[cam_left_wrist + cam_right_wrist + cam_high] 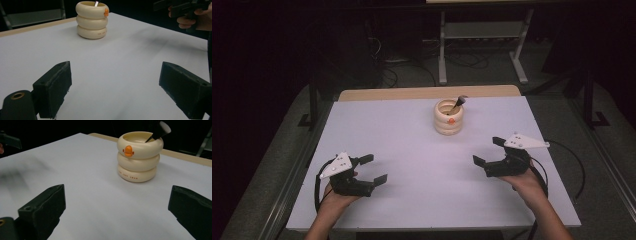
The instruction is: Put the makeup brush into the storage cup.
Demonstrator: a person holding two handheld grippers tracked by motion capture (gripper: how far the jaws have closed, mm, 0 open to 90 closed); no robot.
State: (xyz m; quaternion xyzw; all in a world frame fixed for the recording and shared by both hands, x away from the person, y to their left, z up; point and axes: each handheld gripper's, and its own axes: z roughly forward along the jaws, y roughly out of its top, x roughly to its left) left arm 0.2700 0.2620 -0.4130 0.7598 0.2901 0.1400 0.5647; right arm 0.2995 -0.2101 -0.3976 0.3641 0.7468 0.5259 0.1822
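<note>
High view: both the left gripper point(373, 168) and right gripper point(488, 151) rest empty, jaws apart, facing the cream holder point(448, 116), ready to reach its brush point(458, 102)

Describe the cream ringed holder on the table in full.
The cream holder looks like three stacked rounded rings of smooth, glossy plastic or ceramic. An orange duck-bill mark sits on the top ring, small lettering on the bottom one. It stands upright on the white table, toward the far edge, open-topped, with a dark-handled tool leaning inside. Neither gripper touches it.

One cream holder point(448, 117), one brush point(458, 102), two hand-held grippers.
</note>
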